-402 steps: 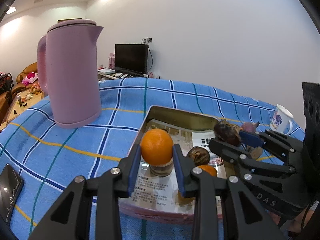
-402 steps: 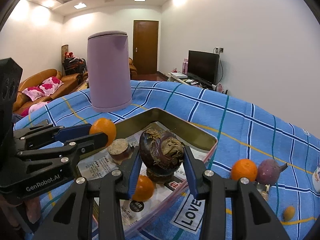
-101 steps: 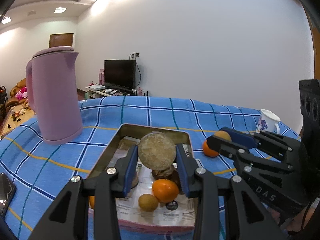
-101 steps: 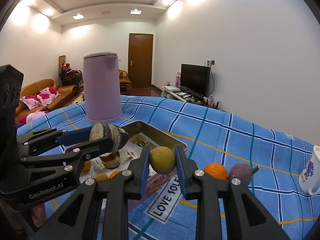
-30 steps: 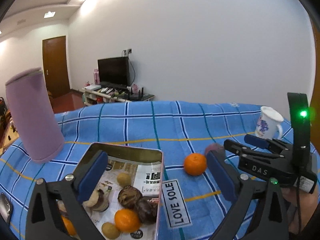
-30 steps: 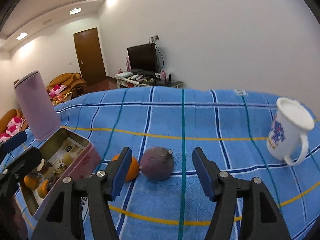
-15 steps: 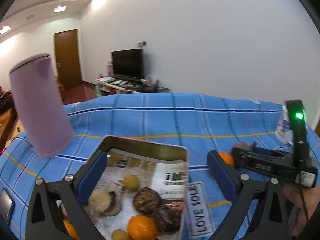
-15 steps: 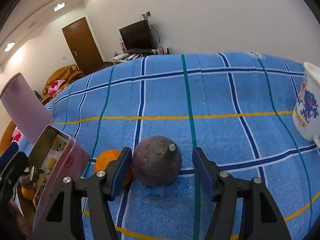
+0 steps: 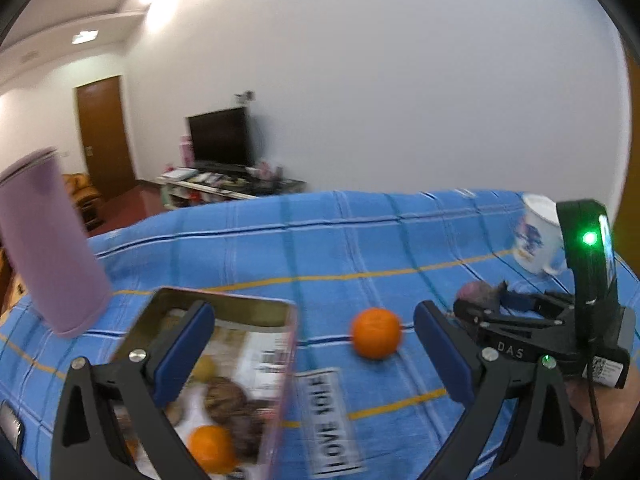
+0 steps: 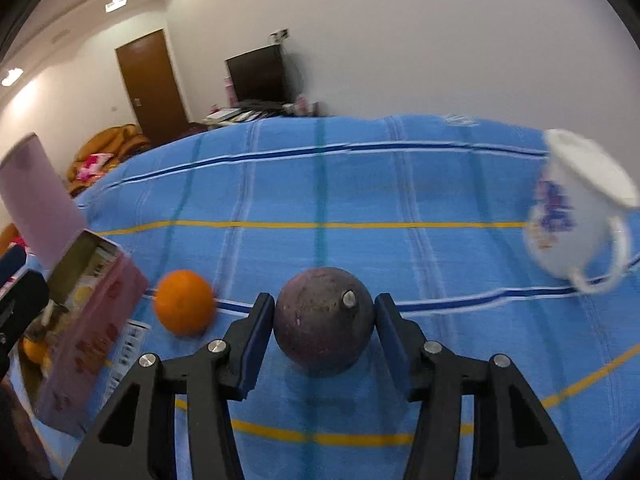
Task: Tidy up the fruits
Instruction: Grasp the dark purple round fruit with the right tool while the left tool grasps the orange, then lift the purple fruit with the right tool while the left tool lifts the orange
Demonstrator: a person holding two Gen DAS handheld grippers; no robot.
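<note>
A round dark purple fruit (image 10: 320, 336) with a short stem lies on the blue checked cloth. My right gripper (image 10: 324, 316) is closing on it, both blue pads against its sides. From the left wrist view that gripper (image 9: 480, 306) shows at the right with the purple fruit (image 9: 474, 293) in its tips. An orange (image 9: 375, 333) lies loose on the cloth just left of it, also seen as the orange (image 10: 184, 307) in the right wrist view. My left gripper (image 9: 312, 314) stands wide open and holds nothing, above the pink tin (image 9: 224, 300), which holds several fruits.
A lilac kettle (image 9: 48, 248) stands at the far left beside the tin. A white mug (image 10: 576, 216) with a blue print stands at the right. A "LOVE SOLE" label (image 9: 328, 420) lies on the cloth by the tin's wall (image 10: 92, 332).
My right gripper has dropped toward the purple fruit and its jaws have narrowed onto it. The left gripper has swung right, so the loose orange now lies between its open fingers.
</note>
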